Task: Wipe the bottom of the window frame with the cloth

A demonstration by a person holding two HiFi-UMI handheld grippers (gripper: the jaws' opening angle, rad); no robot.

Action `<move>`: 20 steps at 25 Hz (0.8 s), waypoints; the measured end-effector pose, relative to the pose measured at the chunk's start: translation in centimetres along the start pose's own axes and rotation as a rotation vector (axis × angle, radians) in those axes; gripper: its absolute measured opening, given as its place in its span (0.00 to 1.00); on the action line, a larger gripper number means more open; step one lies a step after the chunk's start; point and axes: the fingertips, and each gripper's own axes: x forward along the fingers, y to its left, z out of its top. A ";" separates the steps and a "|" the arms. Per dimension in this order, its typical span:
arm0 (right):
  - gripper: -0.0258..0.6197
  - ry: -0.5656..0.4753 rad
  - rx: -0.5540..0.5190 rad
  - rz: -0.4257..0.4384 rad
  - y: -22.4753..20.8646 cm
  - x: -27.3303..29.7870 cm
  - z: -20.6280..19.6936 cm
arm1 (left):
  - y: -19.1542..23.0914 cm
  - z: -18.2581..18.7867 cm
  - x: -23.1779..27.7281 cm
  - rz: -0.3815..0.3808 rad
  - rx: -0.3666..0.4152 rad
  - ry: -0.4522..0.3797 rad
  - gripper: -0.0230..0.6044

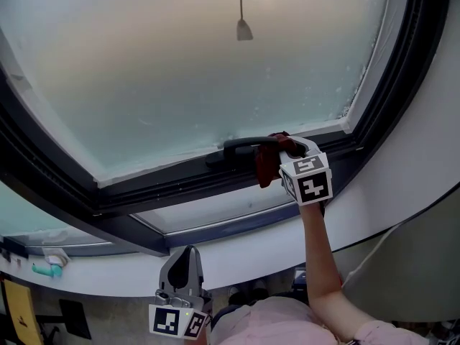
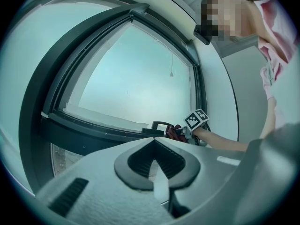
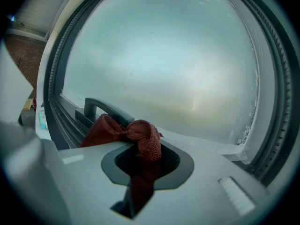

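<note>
Head view is showing the right gripper [image 1: 286, 148] reaching up to the lower edge of a large window, with its marker cube [image 1: 307, 178] facing the camera. Its jaws are clamping a dark red cloth [image 1: 267, 165], and the cloth is hanging against the black window handle [image 1: 237, 148], just above the bottom rail of the dark window frame [image 1: 180, 185]. Whether the cloth is actually pressing on the rail cannot be told from here. Behind it, the frosted pane [image 1: 180, 70] is filling most of the picture, and a pull cord [image 1: 244, 29] is dangling in front of the glass. The person's bare forearm [image 1: 320, 257] is stretching up to the gripper.

Right gripper view is showing the cloth [image 3: 140, 135] bunching up out of the right gripper [image 3: 145, 153], pinched between the two jaws, with a fold lying towards the handle [image 3: 101, 108].

The left gripper [image 1: 185, 254] is hanging low, near the person's body and well apart from the frame. Left gripper view is showing its jaws [image 2: 154, 142] meeting at the tips with nothing between them, pointing towards the window.
</note>
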 end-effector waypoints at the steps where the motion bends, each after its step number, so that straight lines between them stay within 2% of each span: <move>1: 0.13 0.000 0.002 -0.002 -0.2 0.0 -0.1 | 0.0 0.0 -0.1 0.003 0.000 0.000 0.04; 20: 0.13 -0.001 0.009 0.019 -3.1 -0.6 -1.0 | -2.7 -0.8 1.3 0.005 0.010 -0.010 0.04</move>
